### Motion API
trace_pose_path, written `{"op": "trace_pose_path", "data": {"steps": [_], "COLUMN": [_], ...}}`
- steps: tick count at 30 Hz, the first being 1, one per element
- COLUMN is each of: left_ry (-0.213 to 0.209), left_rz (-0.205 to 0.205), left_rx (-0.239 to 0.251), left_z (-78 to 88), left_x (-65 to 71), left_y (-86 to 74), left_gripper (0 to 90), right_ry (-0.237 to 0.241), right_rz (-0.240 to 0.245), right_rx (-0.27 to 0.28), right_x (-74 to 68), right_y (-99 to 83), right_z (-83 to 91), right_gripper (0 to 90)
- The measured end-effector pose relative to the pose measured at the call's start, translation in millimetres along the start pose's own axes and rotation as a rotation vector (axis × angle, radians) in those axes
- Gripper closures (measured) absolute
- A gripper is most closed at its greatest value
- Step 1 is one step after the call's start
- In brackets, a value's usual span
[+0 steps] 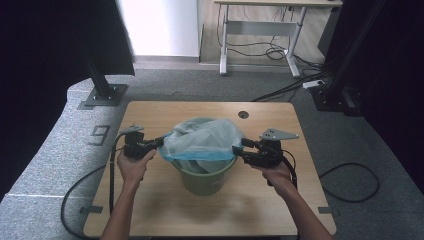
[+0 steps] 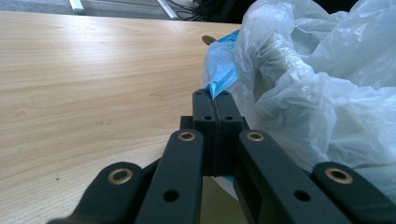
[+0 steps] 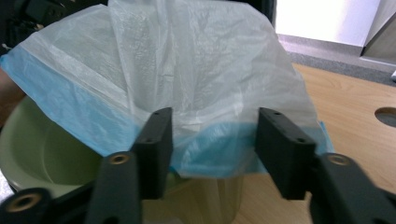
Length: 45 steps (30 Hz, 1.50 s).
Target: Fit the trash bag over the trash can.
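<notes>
A green bucket point(image 1: 205, 177) stands mid-table with a clear plastic bag point(image 1: 202, 137) bunched over its mouth. The bag has a blue hem point(image 2: 222, 70). My left gripper point(image 1: 161, 141) is at the bucket's left rim, and in the left gripper view its jaws point(image 2: 213, 95) are shut on that blue hem. At the right rim my right gripper point(image 1: 240, 146) stands open. In the right gripper view point(image 3: 212, 135) the blue hem point(image 3: 210, 156) hangs between its spread pads without being pressed. The bucket's pale green inside point(image 3: 42, 154) shows below the bag point(image 3: 187, 60).
The wooden table point(image 1: 150, 115) has a round cable hole point(image 1: 243, 114) behind the bucket. Cables trail from both grippers over the table's sides. Black frame posts point(image 1: 102, 87) stand on the carpet at both far corners, and a desk point(image 1: 260, 30) with loose cables stands beyond.
</notes>
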<state>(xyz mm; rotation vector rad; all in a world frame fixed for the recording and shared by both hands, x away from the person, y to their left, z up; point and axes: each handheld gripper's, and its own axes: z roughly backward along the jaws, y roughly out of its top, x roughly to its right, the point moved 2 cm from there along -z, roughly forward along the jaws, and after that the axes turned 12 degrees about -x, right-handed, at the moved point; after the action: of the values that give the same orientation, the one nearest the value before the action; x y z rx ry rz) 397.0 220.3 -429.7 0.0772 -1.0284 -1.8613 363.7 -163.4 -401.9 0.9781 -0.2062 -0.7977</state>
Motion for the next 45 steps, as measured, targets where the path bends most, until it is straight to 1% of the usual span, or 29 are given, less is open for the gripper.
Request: {"op": "trace_pose_path", "data": {"steps": [2, 5, 6, 7, 8, 11, 14, 19, 24, 25, 26, 28, 29, 30, 31, 34, 35, 36, 37, 38, 39, 40, 41, 42, 45], "left_ry": [0.004, 0.014, 0.015, 0.015, 0.014, 0.013, 0.012, 0.010, 0.010, 0.009, 0.005, 0.004, 0.001, 0.001, -0.001, -0.004, -0.009, -0.009, -0.014, -0.016, -0.016, -0.018, -0.019, -0.019, -0.019], "left_rz": [-0.001, -0.006, -0.007, -0.007, -0.005, -0.005, -0.006, -0.005, -0.008, -0.010, -0.014, -0.020, -0.019, -0.019, -0.017, -0.015, -0.018, -0.018, -0.024, -0.027, -0.029, -0.028, -0.027, -0.025, -0.019], "left_rx": [-0.001, -0.005, -0.005, -0.005, -0.003, -0.001, -0.002, -0.001, 0.001, 0.000, 0.000, -0.002, -0.004, -0.004, -0.006, -0.012, -0.016, -0.016, -0.018, -0.019, -0.023, -0.026, -0.029, -0.035, -0.049], "left_z": [0.1, -0.1, 0.0, 0.2, 0.4, 0.7, 0.6, 1.9, 4.8, 5.2, 5.4, 5.7, 5.9, 5.9, 5.7, 4.6, 3.7, 3.7, 3.4, 2.9, 2.4, 1.9, 1.1, 0.2, -3.4], "left_x": [-0.3, -0.2, -0.1, -0.1, 0.0, 0.5, 0.8, 0.0, 0.4, 0.4, 0.5, 0.4, -0.8, -0.8, -1.6, -2.6, -2.8, -2.8, -2.8, -2.9, -3.3, -3.9, -4.5, -5.2, -7.5], "left_y": [0.0, -0.4, -0.4, -0.3, -0.2, 0.3, 0.6, 0.5, -0.1, -0.4, -0.8, -2.1, -3.7, -3.7, -4.7, -7.0, -9.1, -9.1, -10.3, -11.6, -13.0, -14.3, -15.7, -17.1, -20.6], "left_gripper": [89.8, 89.8, 89.8, 89.7, 89.7, 89.8, 89.8, 89.7, 89.8, 89.8, 89.8, 89.8, 89.9, 89.9, 89.9, 89.9, 89.9, 89.9, 89.9, 89.9, 89.9, 89.9, 89.9, 89.9, 89.9], "right_ry": [0.016, -0.001, -0.010, -0.021, -0.021, -0.024, -0.023, -0.004, 0.023, 0.058, 0.058, 0.098, 0.119, 0.119, 0.133, 0.155, 0.170, 0.170, 0.194, 0.194, 0.207, 0.207, 0.218, 0.218, 0.215], "right_rz": [-0.002, 0.020, 0.024, 0.028, 0.028, 0.025, 0.028, 0.026, 0.039, 0.046, 0.046, 0.063, 0.074, 0.074, 0.081, 0.095, 0.110, 0.110, 0.133, 0.133, 0.144, 0.144, 0.155, 0.155, 0.160], "right_rx": [0.007, 0.010, 0.009, 0.008, 0.008, 0.006, 0.004, 0.020, 0.050, 0.056, 0.056, 0.064, 0.059, 0.059, 0.057, 0.041, 0.032, 0.032, 0.034, 0.034, 0.027, 0.027, 0.010, 0.010, -0.025], "right_x": [-0.2, -3.6, -4.4, -4.8, -4.8, -5.1, -6.5, -8.2, -14.3, -17.6, -17.6, -21.5, -25.0, -25.0, -26.9, -33.3, -36.8, -36.8, -40.1, -40.1, -42.0, -42.0, -43.0, -43.0, -42.5], "right_y": [-1.4, -1.3, -0.8, 0.5, 0.5, 2.2, 2.4, -2.0, -10.2, -14.9, -14.9, -21.7, -30.1, -30.1, -34.6, -47.4, -54.5, -54.5, -61.0, -61.0, -67.4, -67.4, -74.0, -74.0, -83.5], "right_z": [0.4, 1.8, 2.9, 5.3, 5.3, 8.1, 9.4, 12.1, 20.1, 23.4, 23.4, 25.7, 26.8, 26.8, 26.8, 24.5, 22.0, 22.0, 19.2, 19.2, 14.4, 14.4, 8.1, 8.1, -3.0], "right_gripper": [56.8, 61.9, 65.5, 71.8, 71.8, 81.0, 87.4, 88.7, 88.9, 88.9, 88.9, 88.9, 88.9, 88.9, 88.9, 88.9, 89.0, 89.0, 89.0, 89.0, 89.0, 89.0, 89.0, 89.0, 89.0]}}
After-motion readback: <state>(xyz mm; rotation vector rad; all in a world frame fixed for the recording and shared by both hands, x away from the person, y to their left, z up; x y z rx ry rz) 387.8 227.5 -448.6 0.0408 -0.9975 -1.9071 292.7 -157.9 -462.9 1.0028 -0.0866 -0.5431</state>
